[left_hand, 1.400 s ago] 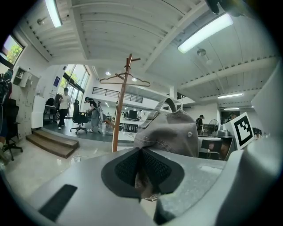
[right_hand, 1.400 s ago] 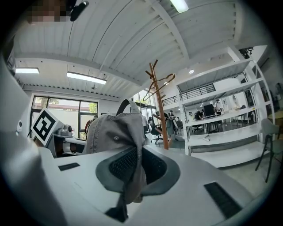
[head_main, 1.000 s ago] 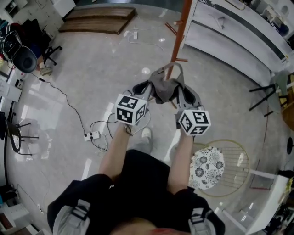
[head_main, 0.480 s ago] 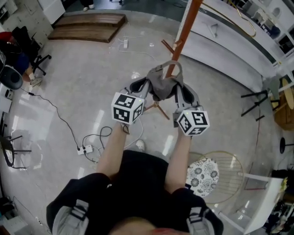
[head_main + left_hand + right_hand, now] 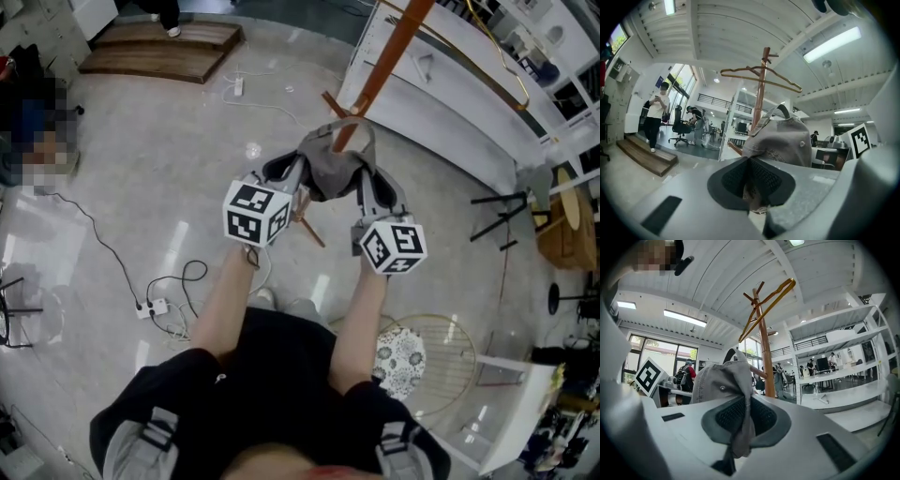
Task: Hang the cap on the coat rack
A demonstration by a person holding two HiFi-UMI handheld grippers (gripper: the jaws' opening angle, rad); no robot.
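**While Two Tongs Pinched Its Cloth, the Cap [image 5: 330, 173] Hung Close Before the Coat Rack [image 5: 394, 52]**

As I stood watching, the left tongs [image 5: 752, 185] were closed on a fold of the cap's edge, with grey cloth bunched between the ribbed pads. The right tongs [image 5: 742, 425] were clamped the same way on the opposite edge, a tail of fabric drooping below them. Nothing else was in either grip.

Between the two, the cap was held up in the air at the rack's pole, well above the floor [image 5: 141, 187]. It looked light and soft. The crown sagged and creased where it was pinched, so I judged it would fold rather than keep its shape, and would not break or slip easily out of a firm pinch. The rim cloth on either side seemed the sensible place to hold, since that left the middle free.

Its long axis ran across from one pair of tongs to the other. The domed crown faced the person, and the back strap loop [image 5: 784, 110] arched upward toward the pole. One slanted peg [image 5: 333, 103] stood just beyond that loop; I could not tell whether they touched. I could not make out the brim. A wooden hanger [image 5: 766, 303] was perched on the rack's top.
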